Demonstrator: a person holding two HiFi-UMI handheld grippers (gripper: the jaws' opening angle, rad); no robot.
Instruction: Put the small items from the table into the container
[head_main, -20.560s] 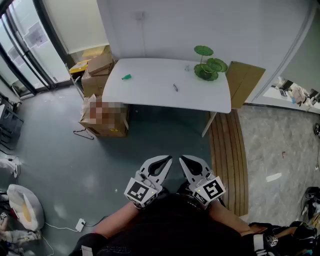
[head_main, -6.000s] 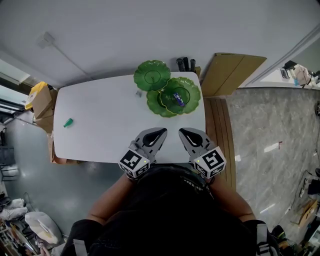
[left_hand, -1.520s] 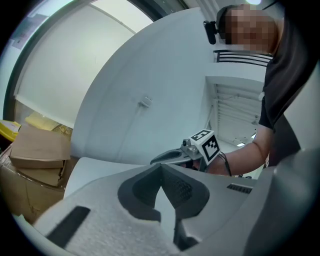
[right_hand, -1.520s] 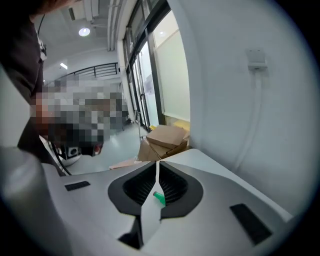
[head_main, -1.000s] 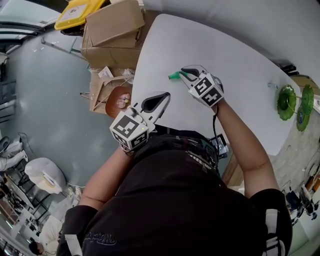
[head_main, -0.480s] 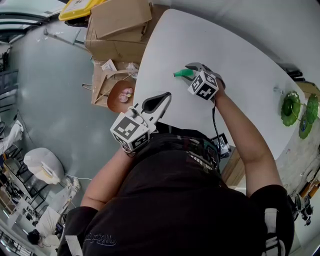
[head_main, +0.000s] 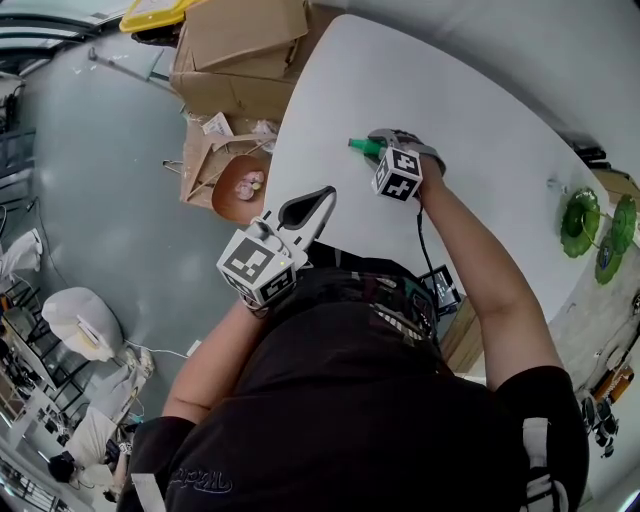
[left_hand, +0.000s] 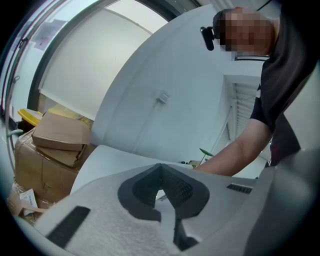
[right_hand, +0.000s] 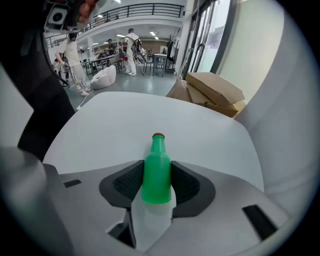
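Note:
A small green bottle (head_main: 360, 147) with a red cap lies on the white table (head_main: 480, 120) near its far left edge. My right gripper (head_main: 378, 142) points steeply down over it. In the right gripper view the bottle (right_hand: 157, 167) lies between the two dark pads of the right gripper (right_hand: 157, 181); the jaws are opening and flank its body closely. My left gripper (head_main: 312, 203) hovers at the table's near edge, jaws together with nothing in them. The green tiered dish (head_main: 590, 215) stands far right on the table.
Cardboard boxes (head_main: 240, 40) stand on the floor beyond the table's left end, with an open box holding a brown plate (head_main: 240, 187). People stand in the distant hall (right_hand: 75, 60). The table's edge curves just past the bottle.
My right gripper has come down onto the green bottle and its jaws have spread from shut to either side of it. The left gripper has hardly moved.

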